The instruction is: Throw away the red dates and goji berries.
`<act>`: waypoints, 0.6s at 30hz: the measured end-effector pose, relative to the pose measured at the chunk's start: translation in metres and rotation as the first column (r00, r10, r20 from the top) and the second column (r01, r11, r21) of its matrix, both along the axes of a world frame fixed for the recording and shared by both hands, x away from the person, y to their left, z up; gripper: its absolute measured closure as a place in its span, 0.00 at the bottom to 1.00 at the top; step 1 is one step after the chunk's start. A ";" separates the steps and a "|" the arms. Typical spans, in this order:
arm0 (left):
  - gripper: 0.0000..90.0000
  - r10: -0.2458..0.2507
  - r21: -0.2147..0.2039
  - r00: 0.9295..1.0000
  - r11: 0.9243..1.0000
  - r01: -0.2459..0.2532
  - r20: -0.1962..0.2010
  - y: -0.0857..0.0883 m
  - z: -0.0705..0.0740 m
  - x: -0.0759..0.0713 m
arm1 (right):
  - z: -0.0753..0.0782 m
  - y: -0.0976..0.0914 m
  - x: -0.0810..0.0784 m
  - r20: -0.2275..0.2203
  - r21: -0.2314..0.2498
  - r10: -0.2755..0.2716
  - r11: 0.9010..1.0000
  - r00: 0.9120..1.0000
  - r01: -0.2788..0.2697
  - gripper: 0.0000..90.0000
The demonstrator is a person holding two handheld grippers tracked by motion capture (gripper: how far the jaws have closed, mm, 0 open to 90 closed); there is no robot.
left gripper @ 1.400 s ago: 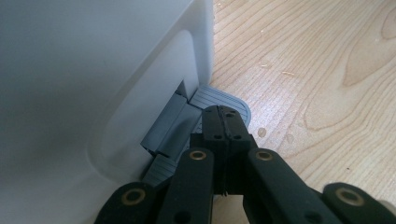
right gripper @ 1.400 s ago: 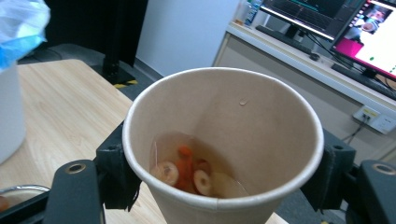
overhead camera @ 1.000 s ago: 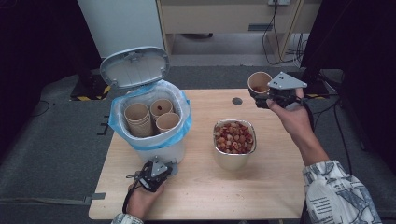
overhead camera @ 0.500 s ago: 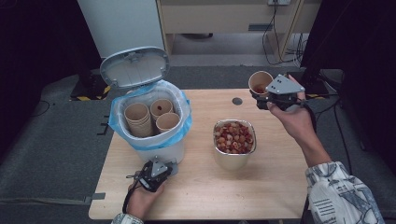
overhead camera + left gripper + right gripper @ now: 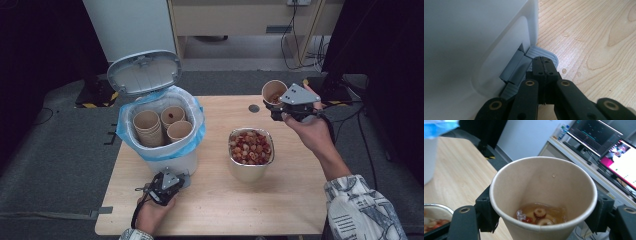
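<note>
High view – right gripper (image 5: 278,106): closed on a tan paper cup (image 5: 273,92), which is held upright in the air above the far right part of the light wooden table (image 5: 215,200).
High view – bowl: a round steel bowl (image 5: 251,150) heaped with red and pale fruit pieces is seen right of the table's centre, well apart from the cup.
High view – bin: a white pedal bin with a blue liner (image 5: 162,131) stands at the left side of the table; its grey lid (image 5: 145,71) is raised, and several empty paper cups (image 5: 160,124) lie inside.
High view – left gripper (image 5: 172,176): rested at the bin's foot, near the front edge.
Left gripper view – jaws: shut together, with their tips laid on the grey ribbed pedal (image 5: 543,51) at the bin's base.
Right gripper view – cup: clamped at both sides by the black jaws; a little amber liquid with fruit slices (image 5: 540,214) is left at the bottom.
Step in hand, as judged: the cup is being carried for emptying while the lid is kept up by the pedal.
Next move, as judged: the cup is to be brought over the steel bowl and tipped, then dropped into the bin; the pedal must be kept pressed.
</note>
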State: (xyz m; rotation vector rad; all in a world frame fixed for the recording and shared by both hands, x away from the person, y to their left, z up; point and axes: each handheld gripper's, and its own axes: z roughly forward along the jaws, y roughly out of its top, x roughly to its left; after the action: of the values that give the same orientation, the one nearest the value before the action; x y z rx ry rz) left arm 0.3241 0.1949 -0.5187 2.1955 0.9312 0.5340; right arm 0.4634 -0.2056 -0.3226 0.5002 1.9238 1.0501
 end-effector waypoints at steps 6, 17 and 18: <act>1.00 0.000 0.001 1.000 1.000 0.000 0.000 0.000 0.000 0.000 | -0.001 0.000 -0.005 0.008 -0.033 0.018 0.999 1.000 -0.018 0.30; 1.00 0.001 0.000 1.000 1.000 -0.001 0.000 0.000 0.000 0.000 | -0.001 0.002 -0.007 0.030 -0.089 0.024 0.996 0.999 -0.021 0.31; 1.00 0.001 0.000 1.000 1.000 -0.001 0.000 0.000 0.000 0.000 | -0.001 0.004 -0.008 0.032 -0.099 0.032 0.995 0.999 -0.029 0.31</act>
State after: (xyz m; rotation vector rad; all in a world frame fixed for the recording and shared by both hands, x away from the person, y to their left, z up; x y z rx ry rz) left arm 0.3241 0.1949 -0.5186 2.1955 0.9320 0.5342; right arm 0.4555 -0.2016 -0.3240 0.3967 1.9486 0.9709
